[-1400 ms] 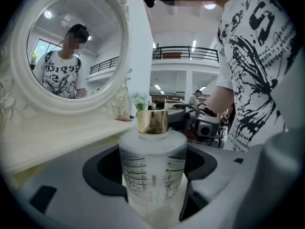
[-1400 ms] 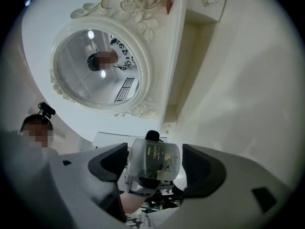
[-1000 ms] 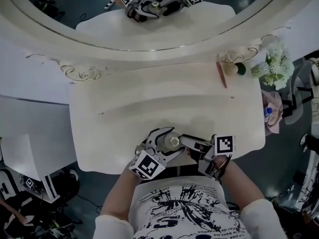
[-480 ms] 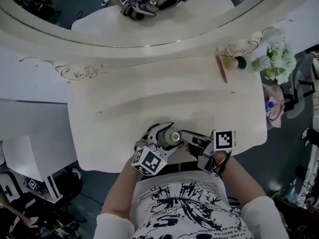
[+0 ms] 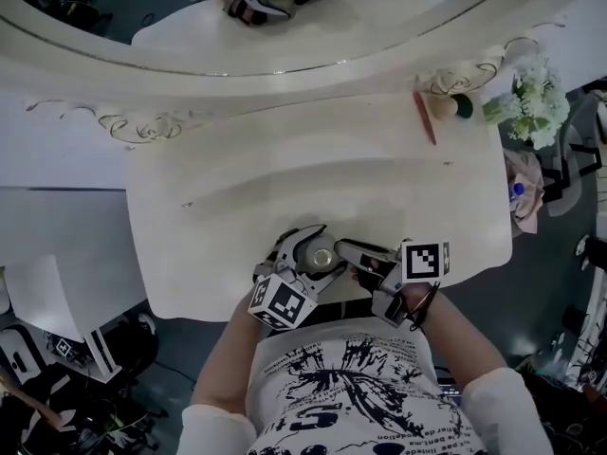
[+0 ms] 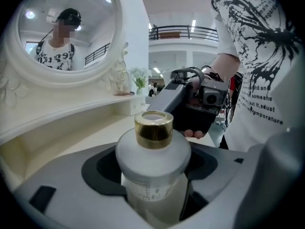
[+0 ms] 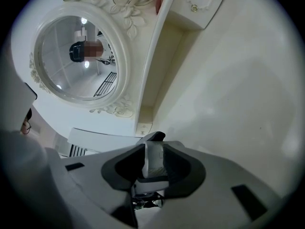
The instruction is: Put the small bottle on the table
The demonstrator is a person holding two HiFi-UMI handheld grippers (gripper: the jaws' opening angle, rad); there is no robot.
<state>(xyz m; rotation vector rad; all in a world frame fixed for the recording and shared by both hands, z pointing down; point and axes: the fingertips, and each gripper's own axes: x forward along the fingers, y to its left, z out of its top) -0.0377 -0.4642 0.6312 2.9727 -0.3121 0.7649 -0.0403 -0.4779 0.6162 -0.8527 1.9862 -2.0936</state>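
Observation:
A small frosted-white bottle [image 5: 322,253] with a gold cap [image 6: 153,128] stands upright between the jaws of my left gripper [image 5: 319,260], which is shut on its body [image 6: 152,168]. It is over the front edge of the cream dressing table [image 5: 285,178]; its base is hidden, so contact with the top is unclear. My right gripper [image 5: 343,247] points left, its tip just beside the cap. In the right gripper view its jaws [image 7: 153,152] are closed on a thin pale flat piece [image 7: 153,157] that I cannot identify.
A large oval mirror [image 5: 285,27] rises behind a raised back shelf. At the back right lie a red stick [image 5: 423,117], a small round item with a green part [image 5: 453,107] and white flowers [image 5: 531,102]. The person's torso presses against the front edge.
The right gripper's tip has come in closer to the bottle's cap. The left gripper keeps its hold on the bottle near the front edge; the head view has shifted a little.

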